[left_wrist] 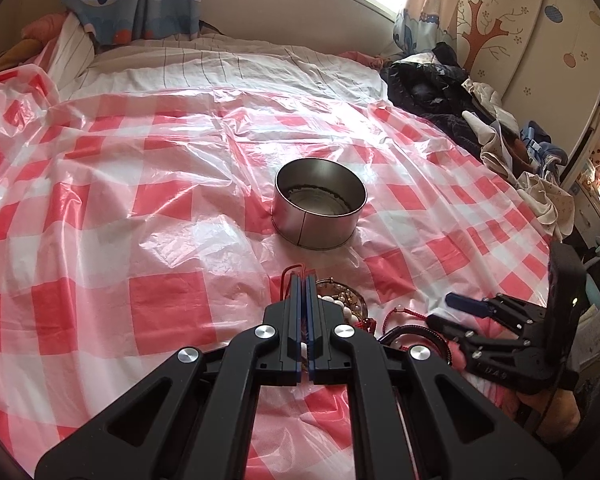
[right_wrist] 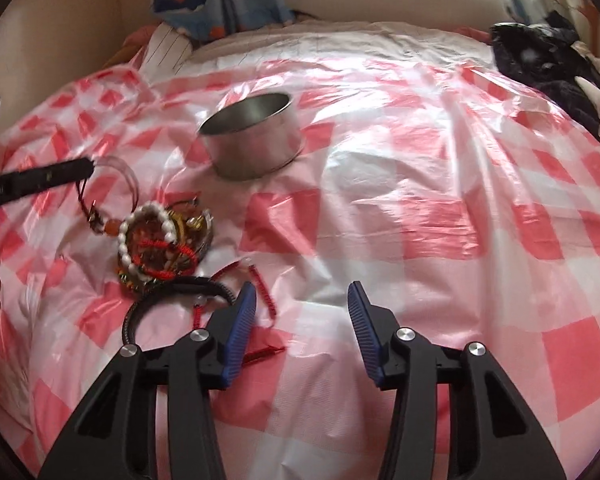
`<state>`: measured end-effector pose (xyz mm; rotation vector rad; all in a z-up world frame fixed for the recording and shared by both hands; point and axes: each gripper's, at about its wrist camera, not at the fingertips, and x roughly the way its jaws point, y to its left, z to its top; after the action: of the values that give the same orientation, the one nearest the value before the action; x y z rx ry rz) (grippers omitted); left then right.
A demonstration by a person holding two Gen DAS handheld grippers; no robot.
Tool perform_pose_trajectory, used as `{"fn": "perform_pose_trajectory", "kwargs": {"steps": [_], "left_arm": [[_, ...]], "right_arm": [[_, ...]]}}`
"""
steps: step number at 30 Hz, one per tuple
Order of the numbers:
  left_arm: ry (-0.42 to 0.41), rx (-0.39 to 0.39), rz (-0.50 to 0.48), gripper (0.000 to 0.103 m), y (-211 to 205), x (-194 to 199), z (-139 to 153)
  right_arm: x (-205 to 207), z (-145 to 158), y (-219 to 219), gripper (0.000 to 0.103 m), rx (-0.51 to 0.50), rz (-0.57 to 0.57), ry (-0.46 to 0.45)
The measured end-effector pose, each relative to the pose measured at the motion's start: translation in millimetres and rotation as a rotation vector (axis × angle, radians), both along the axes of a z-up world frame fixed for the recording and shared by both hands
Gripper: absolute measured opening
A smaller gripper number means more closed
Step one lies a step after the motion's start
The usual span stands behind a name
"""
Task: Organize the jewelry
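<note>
Left hand-held gripper [left_wrist: 304, 280] is pinching a red cord [left_wrist: 290, 274], jaws together. Only the right view is showing the jewelry pile [right_wrist: 162, 240] whole, near-left of the tin [right_wrist: 254, 142]. Right hand-held gripper [right_wrist: 302, 300] is standing apart, empty.

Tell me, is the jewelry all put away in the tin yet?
Not yet. The round tin looks nearly empty, maybe one chain inside. The left gripper is shut on a red cord from the jewelry pile. The right gripper is open and holds nothing. The pile, black bangle and red bracelet still lie on the checked sheet.
</note>
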<state>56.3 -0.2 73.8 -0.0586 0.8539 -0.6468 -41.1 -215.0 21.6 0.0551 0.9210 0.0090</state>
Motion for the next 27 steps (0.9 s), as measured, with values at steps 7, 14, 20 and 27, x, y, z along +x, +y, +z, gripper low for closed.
{"fn": "perform_pose_trajectory", "kwargs": {"steps": [7,14,20,27], "left_arm": [[0.001,0.003,-0.001,0.002,-2,1,-1],[-0.005,-0.013,-0.008,0.002,-3,0,1],[-0.039,-0.058,-0.051,0.002,-7,-6,11],[-0.04,-0.12,-0.072,0.002,-21,2,22]], "right_arm": [[-1,-5,14,0.004,-0.002,0.079,0.007],[-17,30,-21,0.004,0.433,0.099,-0.178],[-14,49,-35,0.004,0.623,0.111,-0.267],[8,56,-39,0.004,0.646,0.111,-0.276]]}}
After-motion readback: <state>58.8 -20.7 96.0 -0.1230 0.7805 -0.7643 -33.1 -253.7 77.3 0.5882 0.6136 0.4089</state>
